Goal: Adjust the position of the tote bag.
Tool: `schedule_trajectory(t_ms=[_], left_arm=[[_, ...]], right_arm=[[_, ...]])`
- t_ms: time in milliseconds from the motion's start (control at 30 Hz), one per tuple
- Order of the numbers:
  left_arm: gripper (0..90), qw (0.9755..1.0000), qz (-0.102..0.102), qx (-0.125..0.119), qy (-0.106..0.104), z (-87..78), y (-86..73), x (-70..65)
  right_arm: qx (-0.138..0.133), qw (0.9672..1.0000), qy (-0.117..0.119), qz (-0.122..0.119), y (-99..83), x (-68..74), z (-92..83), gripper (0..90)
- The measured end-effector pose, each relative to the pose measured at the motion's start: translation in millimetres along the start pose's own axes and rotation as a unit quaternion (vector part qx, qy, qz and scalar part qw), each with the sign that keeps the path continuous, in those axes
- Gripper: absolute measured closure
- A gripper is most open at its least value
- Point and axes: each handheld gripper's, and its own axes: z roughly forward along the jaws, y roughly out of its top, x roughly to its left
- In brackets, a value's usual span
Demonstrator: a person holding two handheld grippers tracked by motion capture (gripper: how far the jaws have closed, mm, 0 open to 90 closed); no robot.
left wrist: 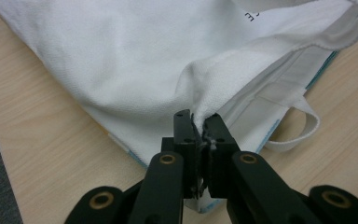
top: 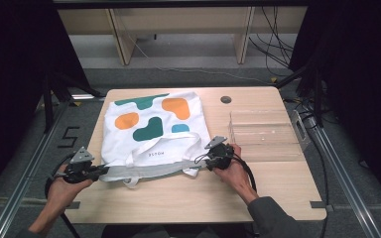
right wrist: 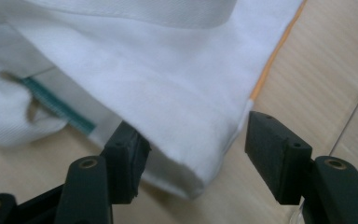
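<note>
Light wood table (top: pixel 278 188) stood in a dark room, black curtains at both sides. White tote bag (top: pixel 151 131) with orange, teal and blue blobs lay flat on the table's left half, mouth toward the person. Left gripper (top: pixel 100 172) had its fingers (left wrist: pixel 183 135) pressed together, pinching the bag's near left corner. Right gripper (top: pixel 204 159) sat at the near right corner, fingers (right wrist: pixel 126 154) spread with the bag's folded edge between them, not pressing. One white handle (left wrist: pixel 303 128) looped onto the wood. Clear plastic box (top: pixel 265 134) stood just right of the bag.
</note>
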Motion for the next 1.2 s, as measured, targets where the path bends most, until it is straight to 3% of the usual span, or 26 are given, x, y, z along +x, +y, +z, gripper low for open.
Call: schedule_trajectory(t_ms=[67,200,233,333,367,467,600,700,733,800,833,933,1000,1100,1200], left_arm=[[84.6,1.0,-0.003,0.003,0.001,1.0,-0.5,-0.2],[76.5,0.9998,-0.009,0.015,0.013,5.9,-2.3,-2.3],[73.6,0.9995,-0.009,0.019,0.025,7.4,-2.7,-3.7],[61.4,0.9978,-0.014,0.031,0.057,16.0,-3.8,-8.0],[57.1,0.9971,-0.022,0.04,0.061,20.6,-5.3,-10.3],[46.4,0.9958,-0.023,0.061,0.065,30.0,-6.8,-15.8],[37.1,0.9955,-0.013,0.061,0.072,32.6,-3.6,-22.1],[42.2,0.9943,-0.024,0.071,0.075,36.8,-5.4,-15.4],[45.7,0.9944,-0.019,0.075,0.072,37.0,-5.7,-11.2],[58.0,0.9958,0.001,0.069,0.059,36.5,-6.3,-5.3],[68.8,0.9961,0.001,0.064,0.06,35.7,-7.4,-2.6],[80.5,0.997,0.012,0.059,0.049,31.0,-8.1,2.0],[84.1,0.9975,0.015,0.046,0.051,24.3,-5.5,0.6],[84.0,0.9993,-0.001,0.024,0.027,11.4,-3.1,0.3],[84.7,0.9994,0.016,0.018,0.024,-1.2,-1.6,-3.7]], right_arm=[[-0.004,0.9999,-0.01,-0.006,2.4,-2.2,4.1,43.5],[-0.004,0.9989,-0.024,-0.041,7.7,-5.0,12.2,65.0],[-0.006,0.9984,-0.032,-0.046,8.9,-6.1,13.7,69.3],[-0.009,0.9997,-0.016,-0.018,11.6,-7.0,11.3,77.4],[-0.011,0.9994,-0.019,-0.026,12.2,-7.3,9.7,78.4],[-0.01,0.9996,-0.019,-0.018,13.8,-6.8,4.9,78.6],[-0.02,0.9998,-0.007,-0.006,14.0,-9.1,2.3,78.7],[-0.021,0.9997,-0.008,-0.009,15.0,-9.3,-0.4,79.0],[-0.021,0.9997,-0.012,-0.007,15.1,-8.3,-1.3,79.1],[-0.022,0.9996,-0.007,-0.014,14.8,-7.3,-4.1,79.2],[-0.024,0.9996,-0.004,-0.017,14.6,-7.4,-5.3,79.3],[-0.03,0.9994,0.007,-0.016,13.7,-2.4,-11.6,79.3],[-0.028,0.9994,0.011,-0.017,13.2,0.4,-17.1,79.5],[-0.037,0.9991,0.019,-0.008,9.7,-1.6,-22.4,79.5],[-0.045,0.9983,0.033,0.013,7.7,-3.5,-32.1,79.4]])
